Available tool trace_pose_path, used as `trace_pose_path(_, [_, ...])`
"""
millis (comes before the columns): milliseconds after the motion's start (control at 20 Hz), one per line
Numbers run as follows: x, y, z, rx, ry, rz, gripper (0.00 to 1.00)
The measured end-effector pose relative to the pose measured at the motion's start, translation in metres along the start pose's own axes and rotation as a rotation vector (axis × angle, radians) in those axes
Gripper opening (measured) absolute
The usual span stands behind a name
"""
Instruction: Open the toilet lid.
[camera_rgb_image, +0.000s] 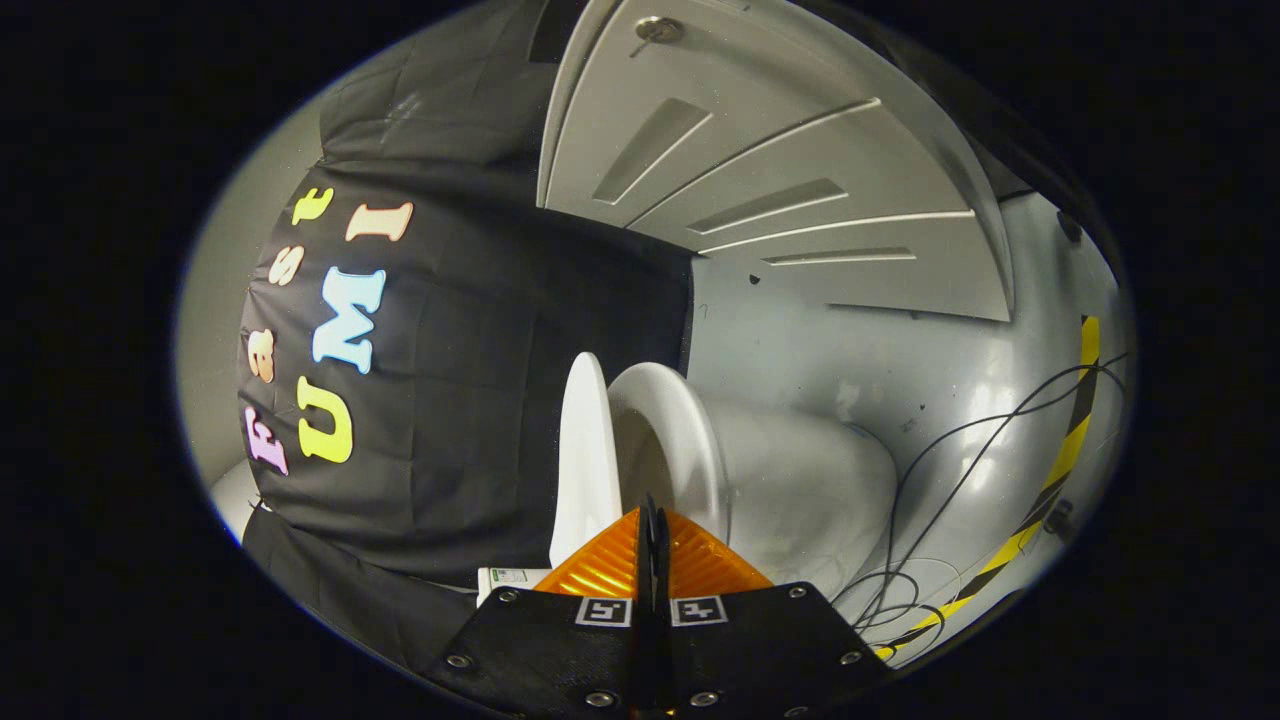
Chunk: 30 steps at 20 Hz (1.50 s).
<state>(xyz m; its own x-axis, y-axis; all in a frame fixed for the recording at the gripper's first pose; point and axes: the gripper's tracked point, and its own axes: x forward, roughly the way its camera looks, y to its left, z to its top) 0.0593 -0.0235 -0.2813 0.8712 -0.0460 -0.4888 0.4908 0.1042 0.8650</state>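
My tool (652, 525) has its two orange fingers pressed together, gripping nothing. Just ahead of the fingertips the toilet lid (583, 455) stands raised off the toilet bowl (700, 450), apart from my fingers.

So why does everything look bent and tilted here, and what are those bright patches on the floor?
In the gripper view, the fisheye lens curves the door and rolls the toilet sideways; ceiling light glares off the glossy grey floor; the shut orange gripper stays sharp.
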Motion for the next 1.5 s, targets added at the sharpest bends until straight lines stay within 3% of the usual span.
trace_pose_path(400, [-0.012,0.033,0.002,-0.042,0.008,0.038,0.00])
trace_pose_path(550, [-0.020,0.056,0.001,-0.052,0.021,0.088,0.00])
trace_pose_path(1500, [-0.063,0.190,-0.044,-0.296,0.041,0.265,0.00])
